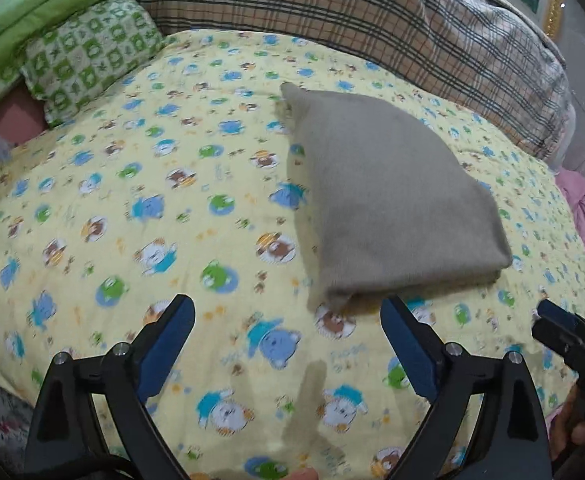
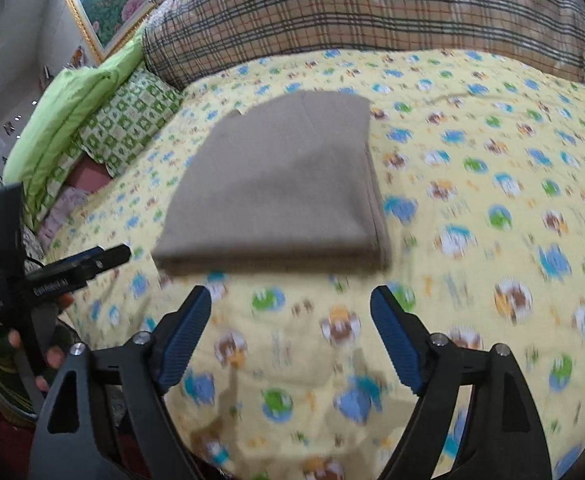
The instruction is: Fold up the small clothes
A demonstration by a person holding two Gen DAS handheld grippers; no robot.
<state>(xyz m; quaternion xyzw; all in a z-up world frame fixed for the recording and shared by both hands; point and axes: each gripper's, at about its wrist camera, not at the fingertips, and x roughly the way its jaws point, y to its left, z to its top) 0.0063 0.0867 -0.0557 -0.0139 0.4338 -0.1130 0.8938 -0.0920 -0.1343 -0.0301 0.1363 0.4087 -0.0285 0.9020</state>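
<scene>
Both tools, left tool and right tool, gape wide and empty just short of the folded cloth, which lies mid-bed on the sheet. Its stacked near edge looks loose, though blur hides detail; a careless nudge could unfold it. Only the right view shows the left hand.

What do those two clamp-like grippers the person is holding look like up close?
Each is a black plastic, scissor-like frame with silver pivot bolts and two fingers faced with ribbed blue pads. The left gripper trails a black cable near its base. Seen from the side in the right wrist view, it carries small white lettering, too blurred to read. The right gripper looks identical.
</scene>
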